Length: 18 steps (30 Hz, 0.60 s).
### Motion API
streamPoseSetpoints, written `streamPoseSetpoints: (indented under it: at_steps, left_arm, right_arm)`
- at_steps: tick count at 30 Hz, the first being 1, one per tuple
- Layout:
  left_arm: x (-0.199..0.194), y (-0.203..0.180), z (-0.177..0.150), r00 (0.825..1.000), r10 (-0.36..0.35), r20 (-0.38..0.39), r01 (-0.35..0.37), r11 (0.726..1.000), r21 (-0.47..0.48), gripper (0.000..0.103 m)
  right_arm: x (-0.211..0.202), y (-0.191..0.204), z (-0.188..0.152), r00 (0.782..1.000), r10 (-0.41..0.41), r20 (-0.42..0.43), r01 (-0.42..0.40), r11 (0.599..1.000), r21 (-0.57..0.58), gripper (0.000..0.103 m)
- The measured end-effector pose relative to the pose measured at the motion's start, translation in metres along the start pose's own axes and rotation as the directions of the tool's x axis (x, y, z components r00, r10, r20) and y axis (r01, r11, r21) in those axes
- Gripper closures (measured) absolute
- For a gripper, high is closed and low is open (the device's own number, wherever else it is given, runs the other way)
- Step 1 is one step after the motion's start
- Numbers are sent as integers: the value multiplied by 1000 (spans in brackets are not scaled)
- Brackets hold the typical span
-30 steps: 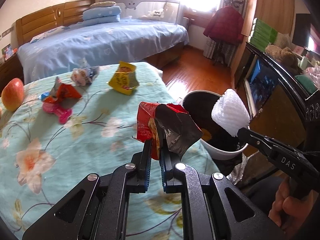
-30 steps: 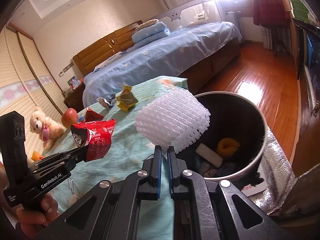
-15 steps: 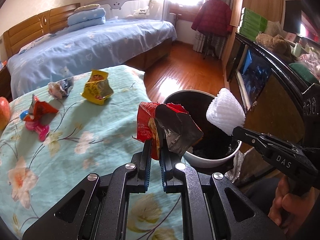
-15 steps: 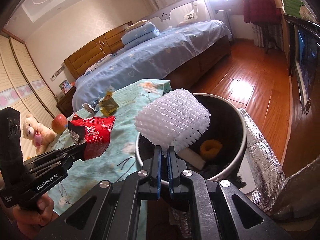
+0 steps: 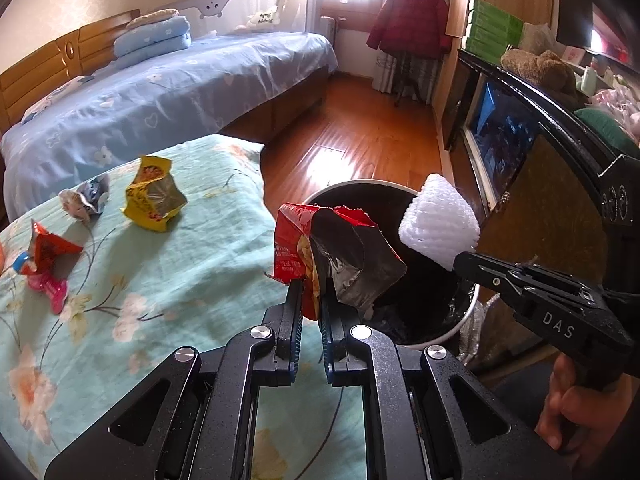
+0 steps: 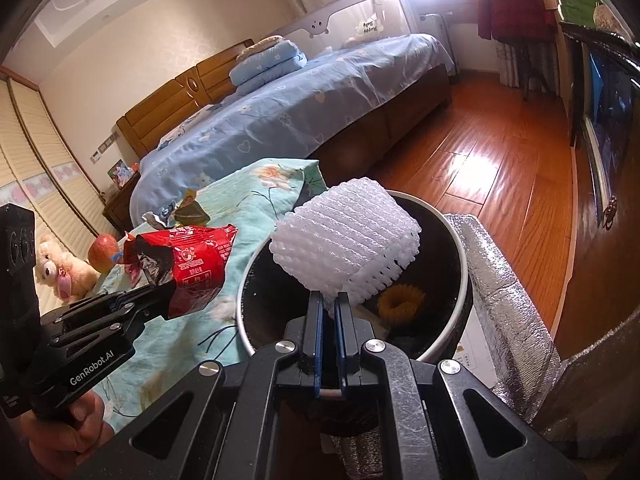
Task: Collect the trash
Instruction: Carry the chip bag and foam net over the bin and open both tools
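We noted the near bed, covered in a teal floral sheet, filling the left of the left wrist view, with a larger blue-sheeted bed beyond it on the far side. A round trash bin with a white rim and black liner stood on the wooden floor just right of the near bed's corner; inside it we saw a yellow ring-shaped item among other scraps. The left gripper was clamped on a red snack wrapper with a silver lining, torn open, held up at the bin's near-left rim. The right gripper was closed on a white foam net sleeve, which we saw above the open mouth of the bin. Each gripper was carried by a hand at its handle. Still lying on the teal sheet were a yellow wrapper, a crumpled silver-blue wrapper just left of it, and a red-orange wrapper resting against a pink toy nearer the left edge. From the right wrist view we recorded an apple and a plush bear further left on the same bed.
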<state>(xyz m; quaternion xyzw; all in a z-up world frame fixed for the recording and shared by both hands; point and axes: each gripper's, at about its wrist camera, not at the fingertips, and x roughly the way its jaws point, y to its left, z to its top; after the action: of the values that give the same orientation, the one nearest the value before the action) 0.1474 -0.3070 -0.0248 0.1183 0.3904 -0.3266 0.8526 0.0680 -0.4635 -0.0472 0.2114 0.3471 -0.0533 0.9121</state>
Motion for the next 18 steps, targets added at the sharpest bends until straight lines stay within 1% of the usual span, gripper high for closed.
streamPoseSetpoints:
  at_steps: [12, 18]
  left_arm:
    - [14, -5, 6, 1000, -23, -21, 23, 1000, 6, 95]
    - [15, -9, 8, 999, -36, -19, 36, 999, 15, 94]
  right_arm:
    - [8, -11, 8, 1000, 1, -14, 0, 1000, 27, 98]
    - [11, -13, 9, 1000, -1, -26, 2, 999, 34, 97]
